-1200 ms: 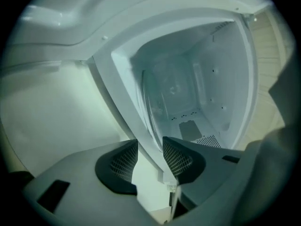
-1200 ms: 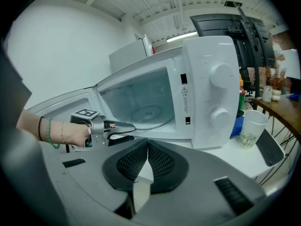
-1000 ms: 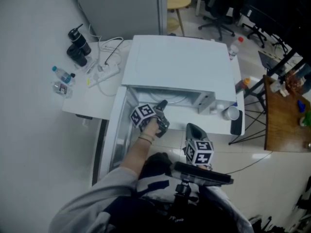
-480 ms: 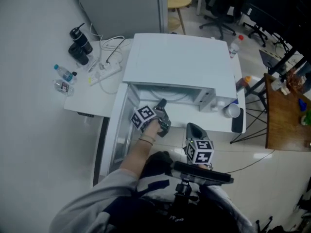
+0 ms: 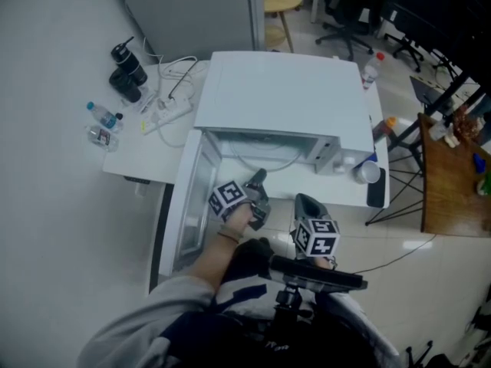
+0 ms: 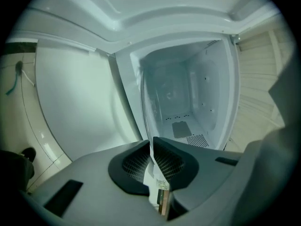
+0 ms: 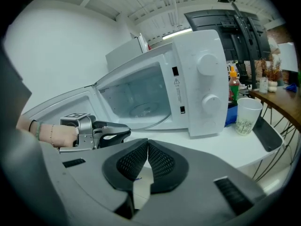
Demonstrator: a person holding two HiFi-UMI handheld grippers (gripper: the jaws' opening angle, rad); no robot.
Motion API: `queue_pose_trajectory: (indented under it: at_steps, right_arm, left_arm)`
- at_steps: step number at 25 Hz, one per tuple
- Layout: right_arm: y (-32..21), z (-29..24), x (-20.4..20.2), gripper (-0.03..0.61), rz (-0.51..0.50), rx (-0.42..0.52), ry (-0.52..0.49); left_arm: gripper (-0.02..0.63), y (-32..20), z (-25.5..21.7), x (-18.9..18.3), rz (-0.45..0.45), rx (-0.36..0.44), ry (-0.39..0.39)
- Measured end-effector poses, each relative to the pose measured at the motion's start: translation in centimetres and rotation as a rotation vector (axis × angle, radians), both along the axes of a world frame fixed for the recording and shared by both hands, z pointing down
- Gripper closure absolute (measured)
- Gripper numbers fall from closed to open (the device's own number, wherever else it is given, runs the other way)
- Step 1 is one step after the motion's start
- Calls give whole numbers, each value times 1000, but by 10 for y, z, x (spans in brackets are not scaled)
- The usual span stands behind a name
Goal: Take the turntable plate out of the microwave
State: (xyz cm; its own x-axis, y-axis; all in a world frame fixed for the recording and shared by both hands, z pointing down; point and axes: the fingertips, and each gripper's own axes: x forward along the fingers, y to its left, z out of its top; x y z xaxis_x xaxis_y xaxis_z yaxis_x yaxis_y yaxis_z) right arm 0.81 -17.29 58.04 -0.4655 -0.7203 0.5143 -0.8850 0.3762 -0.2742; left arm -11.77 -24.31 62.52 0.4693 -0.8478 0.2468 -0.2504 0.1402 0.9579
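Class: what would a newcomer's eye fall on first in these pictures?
A white microwave sits on a white table, its door swung open to the left. At its mouth, the left gripper has just closed on the rim of the clear turntable plate; the right gripper hangs shut and empty nearer the person.

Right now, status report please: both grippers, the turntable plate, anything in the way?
Left gripper just closed on turntable plate rim; not yet out of microwave. Right gripper shut, empty. Door open, nothing blocking.
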Motion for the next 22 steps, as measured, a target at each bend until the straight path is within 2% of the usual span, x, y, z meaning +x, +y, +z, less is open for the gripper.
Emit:
queue_pose_trajectory:
  at_steps: [8, 12, 14, 19, 22]
  right_arm:
    - [-23, 17, -21, 568, -56, -103, -90]
    - [-33, 31, -34, 500, -84, -197, -164]
    - [-39, 36, -38, 489, -71, -248, -234]
    - [-55, 40, -50, 400, -44, -355, -467]
    - [-69, 41, -54, 397, -11, -384, -555]
  left_arm:
    - [597, 16, 0, 0, 24, 6, -1]
    - [597, 20, 1, -1, 30, 3, 1]
    - [597, 22, 1, -3, 34, 6, 0]
    - [597, 29, 5, -5, 39, 13, 9]
    - [597, 33, 2, -3, 48, 18, 17]
